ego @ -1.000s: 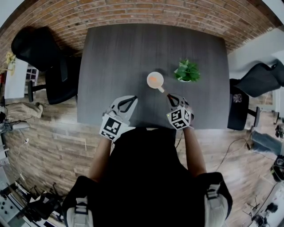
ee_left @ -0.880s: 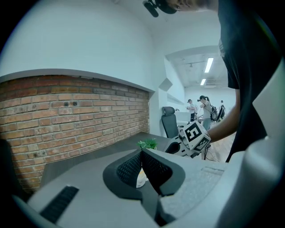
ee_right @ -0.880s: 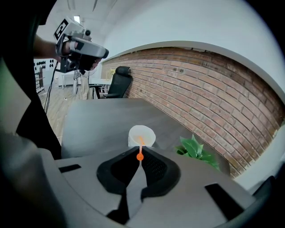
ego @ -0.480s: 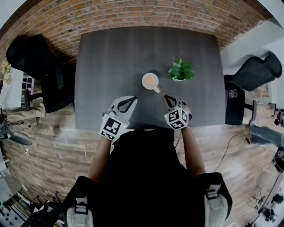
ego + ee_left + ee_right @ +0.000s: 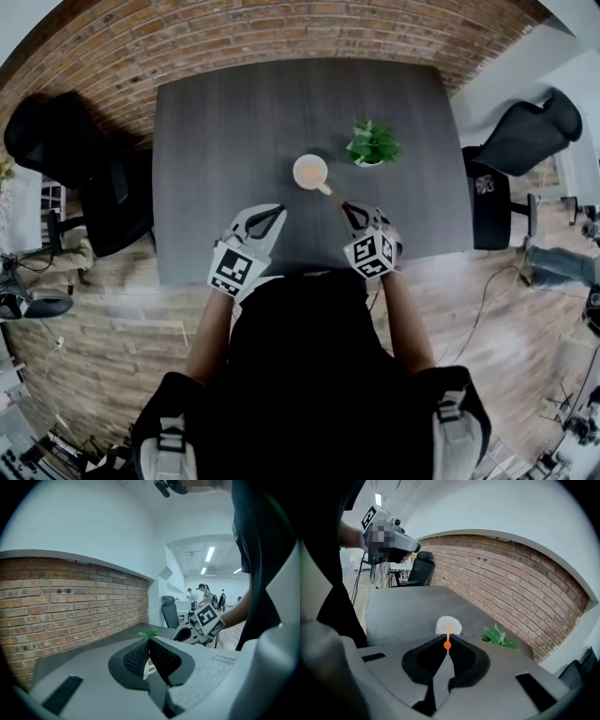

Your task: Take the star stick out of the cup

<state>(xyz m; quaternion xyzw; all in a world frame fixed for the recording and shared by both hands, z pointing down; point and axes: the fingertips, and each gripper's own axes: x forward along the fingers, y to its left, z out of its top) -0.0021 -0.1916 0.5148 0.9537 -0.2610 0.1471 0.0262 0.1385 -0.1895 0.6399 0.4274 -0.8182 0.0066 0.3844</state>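
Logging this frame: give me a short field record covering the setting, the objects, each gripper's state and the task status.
setting: dark table against a brick wall, with a black office chair beside it
cup: white, upright, mid-table
plant: small, green, just right of the cup in the head view
star stick: orange, far end in the cup, leaning toward the right gripper
right gripper: fingers shut on the stick's near end
left gripper: fingers together, nothing between them
task status: stick gripped, not yet out of the cup
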